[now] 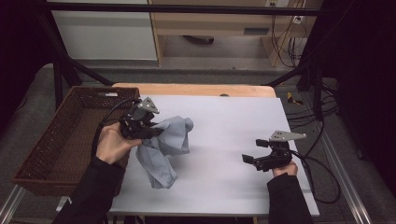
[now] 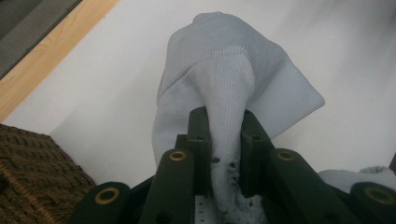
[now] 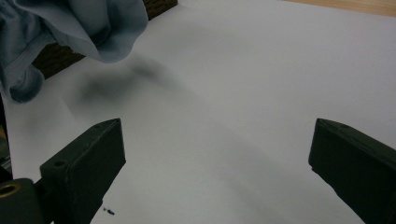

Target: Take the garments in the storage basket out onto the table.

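While your left gripper (image 1: 150, 132) pinches the light blue cloth (image 1: 166, 147) up off the white table (image 1: 233, 140) beside the wicker basket (image 1: 60, 144), your right gripper (image 1: 254, 150) waits wide open, so next you probably carry it into the basket.

Black claws (image 1: 256, 150), black sleeves (image 1: 93, 191)

L gripper (image 1: 156, 132) clamped, raised; R gripper (image 1: 254, 150) jaws wide, low.

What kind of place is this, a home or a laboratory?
Probably a laboratory or recording workspace, not a home. A black metal frame surrounds the table, loose cables hang near wall sockets, and the left gripper holds a grey cloth.
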